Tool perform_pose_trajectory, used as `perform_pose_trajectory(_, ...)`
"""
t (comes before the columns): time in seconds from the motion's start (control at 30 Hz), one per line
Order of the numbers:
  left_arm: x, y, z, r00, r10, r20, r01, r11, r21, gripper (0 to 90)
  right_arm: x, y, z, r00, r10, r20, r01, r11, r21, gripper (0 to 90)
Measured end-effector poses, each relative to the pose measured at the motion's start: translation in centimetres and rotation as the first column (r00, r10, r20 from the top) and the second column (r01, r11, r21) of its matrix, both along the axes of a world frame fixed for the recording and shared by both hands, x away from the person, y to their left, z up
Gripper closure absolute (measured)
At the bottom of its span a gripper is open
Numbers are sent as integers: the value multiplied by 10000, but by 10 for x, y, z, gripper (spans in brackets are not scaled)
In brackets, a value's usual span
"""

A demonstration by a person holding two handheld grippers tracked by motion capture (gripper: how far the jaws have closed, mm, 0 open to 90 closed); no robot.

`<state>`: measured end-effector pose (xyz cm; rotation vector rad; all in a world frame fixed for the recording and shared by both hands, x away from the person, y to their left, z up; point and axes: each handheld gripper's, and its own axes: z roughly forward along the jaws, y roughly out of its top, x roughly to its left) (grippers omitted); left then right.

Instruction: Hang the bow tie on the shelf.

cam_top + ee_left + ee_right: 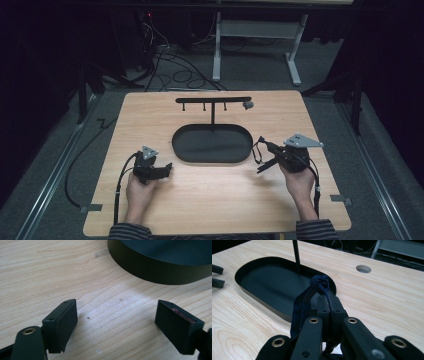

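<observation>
A black oval tray [212,144] lies mid-table, and a thin post rises from its back to a crossbar [213,100] with small hooks. My right gripper [267,150], just right of the tray, is shut on a dark blue elastic band [320,285]. The band's knot stands above the fingertips and its loop [257,150] hangs down the side. The tray [274,285] and post [296,255] are just beyond it. My left gripper [167,169] is at the tray's left front, low over the wood. It [117,320] is open and holds nothing, with the tray wall [155,272] ahead.
A small grey object [247,104] sits at the crossbar's right end. The wooden table [150,115] has a round hole [363,269] to the right of the tray. Cables and a grey table frame [217,45] lie on the floor beyond the far edge.
</observation>
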<state>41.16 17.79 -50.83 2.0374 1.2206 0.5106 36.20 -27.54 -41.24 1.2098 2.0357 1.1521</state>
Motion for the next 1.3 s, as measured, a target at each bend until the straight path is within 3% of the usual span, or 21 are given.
perform_pose_trajectory(1.3, 0, 0, 0, 10000, -12, -18, 12, 10000, -16, 188, 28, 22, 25, 9979, 572, 308, -575, 9983, 118, 900)
